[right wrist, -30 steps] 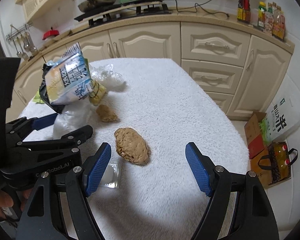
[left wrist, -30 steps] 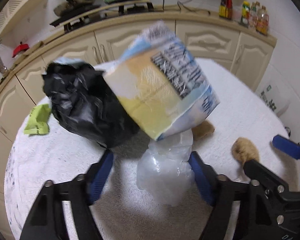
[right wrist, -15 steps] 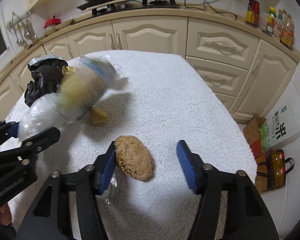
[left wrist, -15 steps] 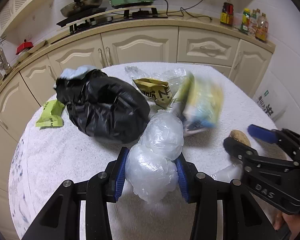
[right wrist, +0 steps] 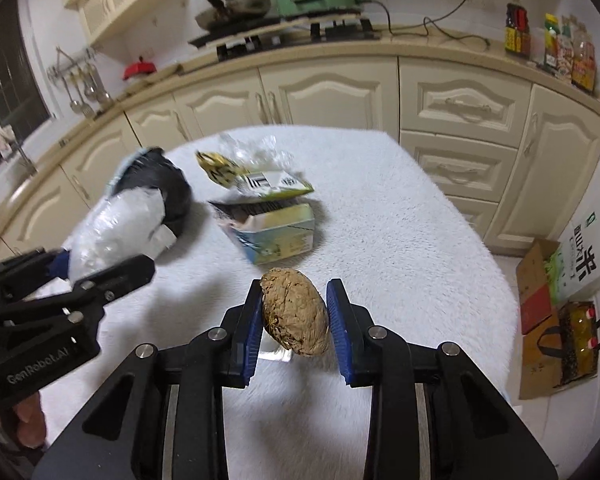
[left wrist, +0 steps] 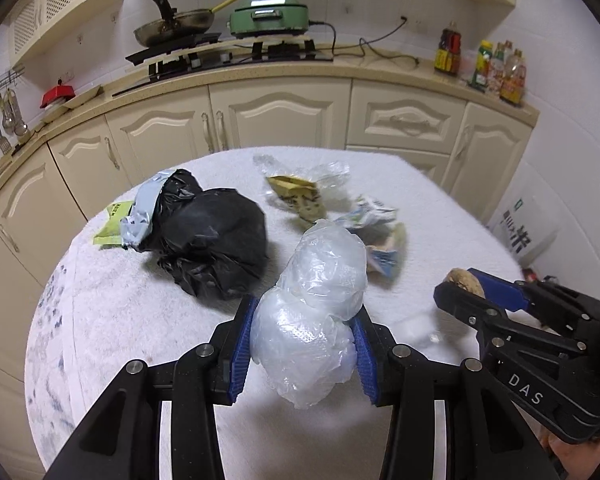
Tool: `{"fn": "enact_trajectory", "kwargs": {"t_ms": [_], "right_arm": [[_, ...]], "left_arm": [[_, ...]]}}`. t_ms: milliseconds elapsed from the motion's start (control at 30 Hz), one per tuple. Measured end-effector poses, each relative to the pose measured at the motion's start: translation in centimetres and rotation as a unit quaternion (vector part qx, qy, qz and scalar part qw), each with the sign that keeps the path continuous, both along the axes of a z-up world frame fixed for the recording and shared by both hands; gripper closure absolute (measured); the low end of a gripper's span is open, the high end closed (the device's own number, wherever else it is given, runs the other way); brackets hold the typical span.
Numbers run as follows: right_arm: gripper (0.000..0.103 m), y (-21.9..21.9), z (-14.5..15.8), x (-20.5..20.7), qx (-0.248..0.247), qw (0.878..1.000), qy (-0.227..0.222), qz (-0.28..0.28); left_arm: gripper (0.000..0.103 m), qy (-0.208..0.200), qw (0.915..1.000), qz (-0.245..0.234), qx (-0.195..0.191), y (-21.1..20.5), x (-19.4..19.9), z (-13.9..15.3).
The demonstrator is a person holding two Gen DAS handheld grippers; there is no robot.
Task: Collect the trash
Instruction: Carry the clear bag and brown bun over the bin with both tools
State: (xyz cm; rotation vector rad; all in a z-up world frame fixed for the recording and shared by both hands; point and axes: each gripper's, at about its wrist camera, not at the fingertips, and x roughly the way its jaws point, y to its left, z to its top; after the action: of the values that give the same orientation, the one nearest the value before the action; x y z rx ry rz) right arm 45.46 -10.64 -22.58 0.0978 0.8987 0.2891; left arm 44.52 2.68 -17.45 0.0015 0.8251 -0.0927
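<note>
- Where the left wrist view looks down its own fingers, left gripper [left wrist: 302, 344] clamped at lower centre of frame on a clear plastic bag bundle [left wrist: 316, 304]; blue pads pressing both flanks of the bundle, jaws partly closed around it; bundle lifted off the white-covered bench [left wrist: 112, 320]
- Seen in the right wrist view, right gripper [right wrist: 294, 318] at lower centre, jaws just been closing and now narrow, blue pads against both sides of a brown crumpled lump [right wrist: 294, 312]; lump between the pads, clear of the bench surface
- Lying at centre left of the left wrist view, black rubbish bag [left wrist: 212, 244] on the bench, mouth with a grey-blue rim turned toward upper left; just beyond it at the left edge, a yellow-green packet [left wrist: 110, 224], partly hidden
- Resting at centre of the right wrist view, just above the lump, an opened pale carton [right wrist: 274, 230] on its side; behind it a yellow snack wrapper [right wrist: 220, 168] and crumpled clear film [right wrist: 256, 150], touching one another
- At right of the left wrist view, right gripper showing side-on with the lump at its tip; a bit of the person's hand [left wrist: 568, 450] visible at lower right corner
- Along the top of both views, cream cabinets, a pan [left wrist: 176, 28] and a green cooker [left wrist: 270, 18] on the hob; bottles [left wrist: 496, 68] at upper right
</note>
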Motion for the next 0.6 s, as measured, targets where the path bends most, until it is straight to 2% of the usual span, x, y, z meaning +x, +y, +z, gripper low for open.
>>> {"fn": "enact_trajectory", "kwargs": {"t_ms": [67, 267, 600], "right_arm": [[0.072, -0.4, 0.9, -0.9, 0.008, 1.0, -0.008, -0.003], [0.072, -2.9, 2.9, -3.6, 0.022, 0.999, -0.03, -0.021], [0.072, -11.8, 4.2, -9.0, 0.036, 0.994, -0.05, -0.095]], "left_arm": [[0.062, -0.007, 0.9999, -0.007, -0.01, -0.2, -1.4, 0.7], [0.062, -0.027, 0.9988, -0.039, -0.004, -3.4, -5.3, 2.2], [0.062, -0.031, 0.9923, -0.12, 0.006, -13.2, -8.4, 2.7]]}}
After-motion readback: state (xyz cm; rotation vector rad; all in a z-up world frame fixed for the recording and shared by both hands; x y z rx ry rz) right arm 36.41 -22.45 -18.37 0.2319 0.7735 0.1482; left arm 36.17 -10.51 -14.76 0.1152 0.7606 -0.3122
